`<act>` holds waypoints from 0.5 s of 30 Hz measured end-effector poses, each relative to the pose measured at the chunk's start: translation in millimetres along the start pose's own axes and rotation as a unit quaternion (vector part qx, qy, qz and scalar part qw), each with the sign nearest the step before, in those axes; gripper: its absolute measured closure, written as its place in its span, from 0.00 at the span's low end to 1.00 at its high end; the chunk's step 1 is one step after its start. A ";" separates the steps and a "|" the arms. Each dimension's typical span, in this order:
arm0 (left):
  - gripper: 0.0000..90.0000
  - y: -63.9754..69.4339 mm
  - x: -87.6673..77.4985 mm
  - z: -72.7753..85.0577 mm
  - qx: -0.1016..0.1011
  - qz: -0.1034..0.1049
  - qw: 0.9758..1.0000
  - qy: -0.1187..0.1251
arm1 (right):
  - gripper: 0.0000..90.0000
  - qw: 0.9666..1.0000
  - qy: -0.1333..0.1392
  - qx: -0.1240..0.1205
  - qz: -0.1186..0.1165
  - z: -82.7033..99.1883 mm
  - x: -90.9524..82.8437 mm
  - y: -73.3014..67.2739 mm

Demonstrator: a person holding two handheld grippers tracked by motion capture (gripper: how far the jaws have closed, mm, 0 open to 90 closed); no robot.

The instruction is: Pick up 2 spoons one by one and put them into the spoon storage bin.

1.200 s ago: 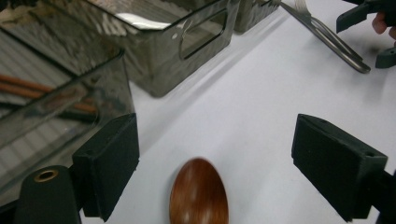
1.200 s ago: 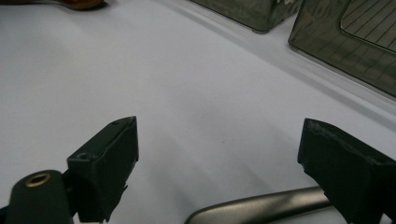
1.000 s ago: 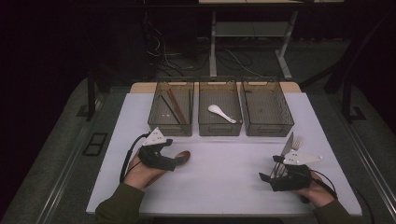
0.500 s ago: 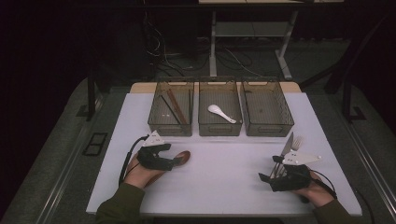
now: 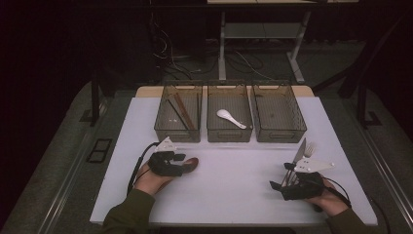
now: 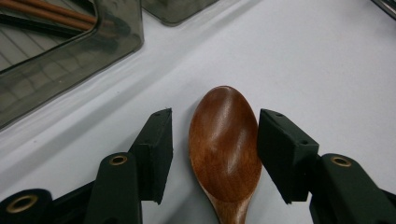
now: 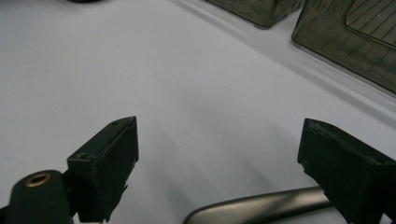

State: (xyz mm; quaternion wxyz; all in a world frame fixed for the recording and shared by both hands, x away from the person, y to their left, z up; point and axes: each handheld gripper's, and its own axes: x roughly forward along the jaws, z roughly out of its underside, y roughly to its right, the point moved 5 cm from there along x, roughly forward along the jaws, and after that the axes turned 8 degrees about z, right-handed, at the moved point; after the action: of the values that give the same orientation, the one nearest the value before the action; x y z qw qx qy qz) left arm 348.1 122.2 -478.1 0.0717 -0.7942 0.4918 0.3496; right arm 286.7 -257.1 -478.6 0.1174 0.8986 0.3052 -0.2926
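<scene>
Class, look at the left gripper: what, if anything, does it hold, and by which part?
Nothing yet. The left gripper jaws have just been closing around the wooden spoon's bowl, with a gap on the left side.

Nothing to read here: no lettering, label, brand, number or sign shows on anything in these views, neither from above nor from either gripper view
</scene>
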 end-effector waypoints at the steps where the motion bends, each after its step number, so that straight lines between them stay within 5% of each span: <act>1: 0.50 -0.1 0.6 -0.1 0.003 0.000 1.000 -0.001 | 0.13 1.000 0.000 0.000 0.000 0.0 0.1 0.1; 15: 0.50 2.2 5.4 1.9 0.013 -0.002 1.000 -0.023 | 0.13 1.000 0.000 0.001 0.001 0.1 0.0 0.3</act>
State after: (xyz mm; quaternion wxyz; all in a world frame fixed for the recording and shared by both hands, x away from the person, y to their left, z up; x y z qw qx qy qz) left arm 346.8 118.0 -482.5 0.0943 -0.7860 0.4930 0.3610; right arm 286.8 -257.4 -478.6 0.1167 0.8990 0.3038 -0.2930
